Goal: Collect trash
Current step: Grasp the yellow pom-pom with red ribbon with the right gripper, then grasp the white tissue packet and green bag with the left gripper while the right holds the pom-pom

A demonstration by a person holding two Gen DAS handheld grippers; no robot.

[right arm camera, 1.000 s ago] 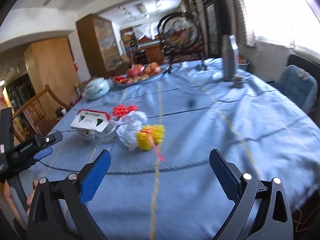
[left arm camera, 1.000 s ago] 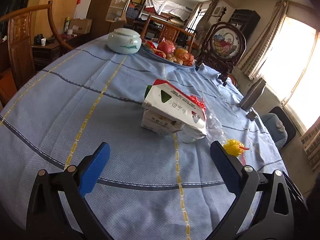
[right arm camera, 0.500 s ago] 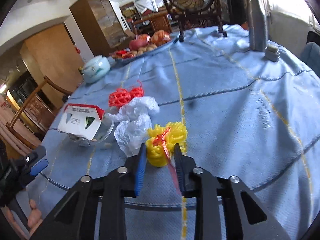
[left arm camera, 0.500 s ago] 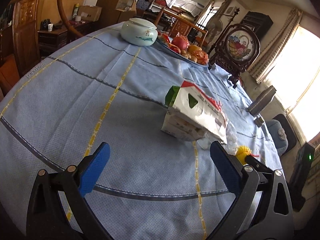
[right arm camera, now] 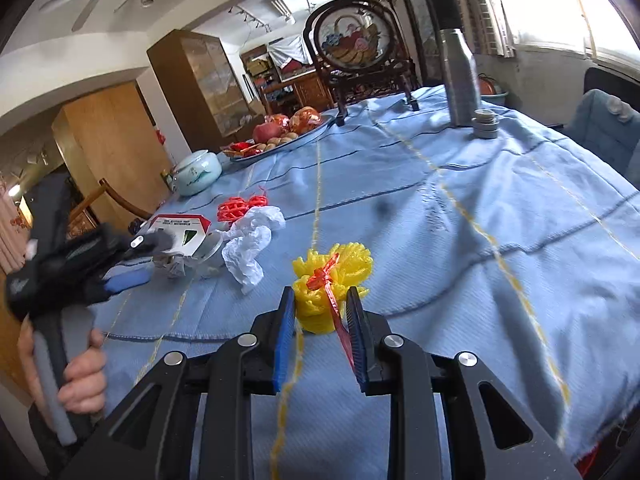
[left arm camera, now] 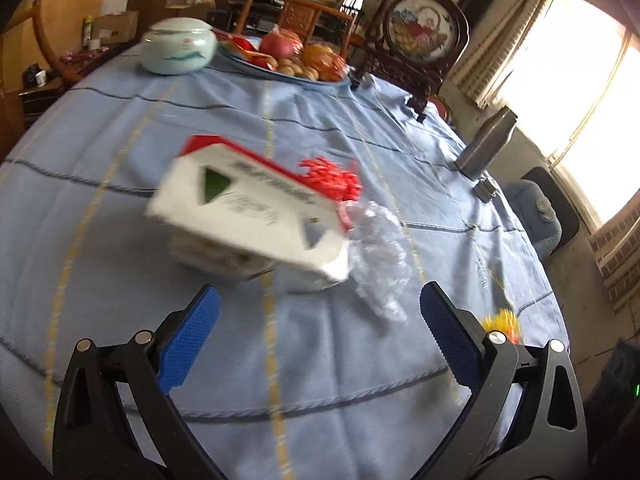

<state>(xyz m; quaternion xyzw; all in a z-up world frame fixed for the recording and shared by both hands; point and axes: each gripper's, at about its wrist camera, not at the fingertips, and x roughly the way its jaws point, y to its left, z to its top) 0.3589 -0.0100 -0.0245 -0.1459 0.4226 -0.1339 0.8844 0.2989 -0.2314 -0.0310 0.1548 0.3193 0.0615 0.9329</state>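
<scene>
We've got the right gripper (right arm camera: 322, 312) fingers pinched on the yellow foam fruit net with red ribbon (right arm camera: 330, 286), at 6 o'clock on the blue-clothed worktop (right arm camera: 480, 216). Left gripper (left arm camera: 318, 318) fingers are wide, empty. Next is probably lifting it clear.

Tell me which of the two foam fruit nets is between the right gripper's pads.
The yellow net, tied with red ribbon; the red net lies farther back beside the white crumpled paper.

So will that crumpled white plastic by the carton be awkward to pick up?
Probably. The crumpled white plastic looks thin and loosely bunched, so it should collapse between fingers and hang floppy. It seems very light, likely to slide across the blue tablecloth if nudged rather than tip.
</scene>
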